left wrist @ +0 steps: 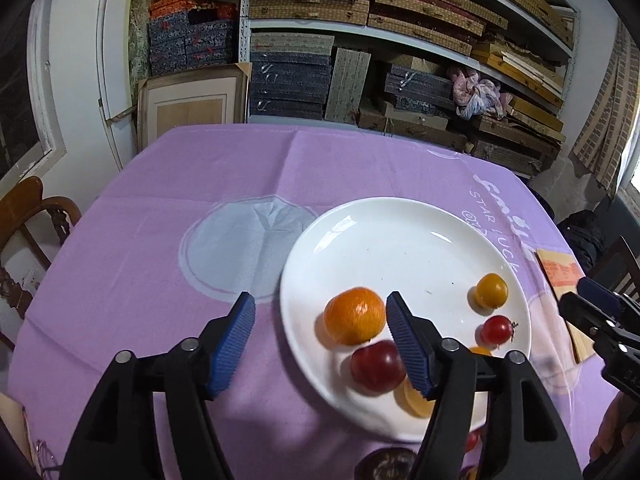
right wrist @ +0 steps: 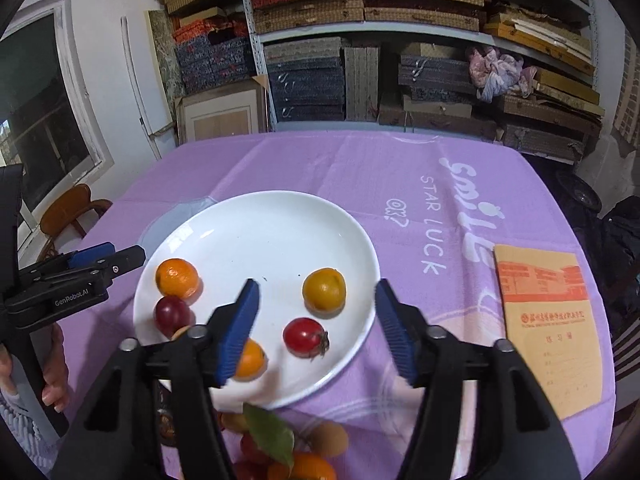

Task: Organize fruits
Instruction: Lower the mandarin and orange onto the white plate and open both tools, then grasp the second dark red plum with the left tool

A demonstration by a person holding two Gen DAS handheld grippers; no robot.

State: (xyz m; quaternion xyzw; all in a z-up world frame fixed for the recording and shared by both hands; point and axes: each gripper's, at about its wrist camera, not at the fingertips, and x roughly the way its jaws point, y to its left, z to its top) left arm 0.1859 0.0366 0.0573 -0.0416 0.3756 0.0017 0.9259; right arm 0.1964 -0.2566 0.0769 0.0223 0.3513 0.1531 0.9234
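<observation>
hovering with both pairs of fingers spread, empty, over the white plate (right wrist: 280, 216); loose fruit pile (right wrist: 288, 452) lies bottom centre, nearest my right gripper (right wrist: 316, 328).

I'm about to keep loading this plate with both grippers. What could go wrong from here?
1. The small orange fruit lies close to the plate's near rim; a nudge might roll it onto the cloth.
2. The right hand-held gripper hangs open just above the tomato, so lowering could bump it.
3. The left hand-held gripper has one finger between the orange and the plum; it could shove either.
</observation>
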